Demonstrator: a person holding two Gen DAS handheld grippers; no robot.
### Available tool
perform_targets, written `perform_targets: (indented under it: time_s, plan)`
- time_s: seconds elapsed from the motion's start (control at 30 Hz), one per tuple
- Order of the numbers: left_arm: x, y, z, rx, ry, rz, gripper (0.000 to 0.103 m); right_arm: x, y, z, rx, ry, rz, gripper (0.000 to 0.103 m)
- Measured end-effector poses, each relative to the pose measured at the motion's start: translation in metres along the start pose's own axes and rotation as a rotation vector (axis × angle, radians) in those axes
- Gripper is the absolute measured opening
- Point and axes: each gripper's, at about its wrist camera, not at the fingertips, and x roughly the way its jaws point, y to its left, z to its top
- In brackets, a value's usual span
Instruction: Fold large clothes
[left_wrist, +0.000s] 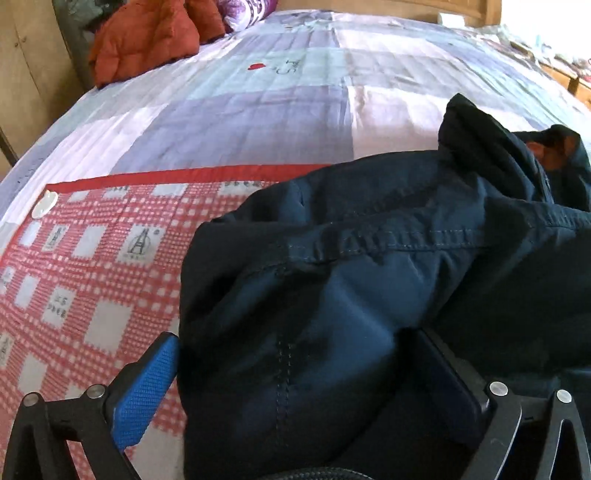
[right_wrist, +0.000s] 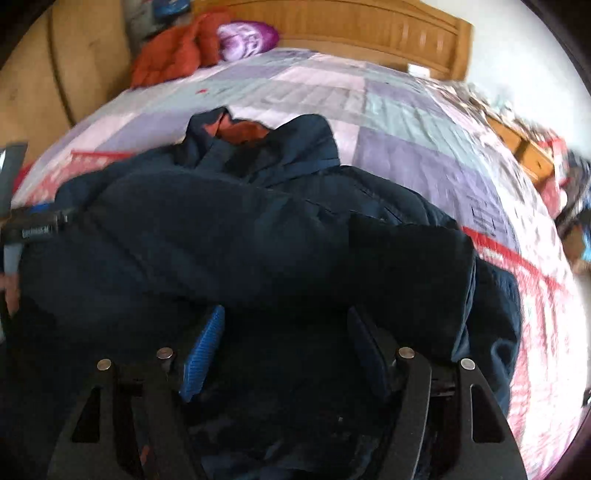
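A wide bed (left_wrist: 258, 110) fills both views, spread with a quilt of pale lilac, grey and white squares. Nearer the foot lies a red-and-white checked blanket (left_wrist: 92, 266) with a plain red border. At the far left corner by the wooden headboard (right_wrist: 351, 29) sit a rust-orange padded garment (left_wrist: 144, 40) and a purple patterned bundle (right_wrist: 245, 37). Wooden furniture stands along the left edge of the bed.

A dark navy jacket (left_wrist: 369, 258) lies heaped across the near edge, partly over the checked blanket, its orange lining showing at the collar. The left gripper (left_wrist: 291, 354) has its blue-padded fingers spread wide, with a fold of the jacket bulging between them. The right gripper (right_wrist: 284, 332) is likewise parted, with dark cloth draped between and over the fingers; whether either pad presses the fabric is hard to tell in that blurred view.
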Motion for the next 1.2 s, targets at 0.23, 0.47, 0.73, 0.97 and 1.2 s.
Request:
perform_targets:
  time_s: [0.23, 0.47, 0.73, 0.97, 1.2]
  plan:
    - [-0.070, -0.013, 0.015, 0.080, -0.232, -0.064, 0.101, -0.038, 0.024, 0.006, -0.012, -0.075, -0.066, 0.072]
    - [0.006, -0.031, 0.020, 0.117, -0.007, 0.007, 0.103, -0.004, 0.045, 0.024, -0.025, -0.007, -0.062, 0.073]
    - [0.001, -0.013, 0.016, 0.040, -0.017, 0.006, 0.103, -0.009, -0.069, -0.001, 0.172, -0.013, 0.028, 0.000]
    - [-0.089, -0.068, -0.021, 0.200, -0.229, -0.132, 0.103, -0.054, 0.003, -0.008, 0.063, -0.135, -0.044, 0.072]
    - [-0.057, -0.090, -0.058, 0.266, -0.108, -0.150, 0.103, -0.030, 0.063, -0.046, -0.170, -0.018, -0.068, 0.080]
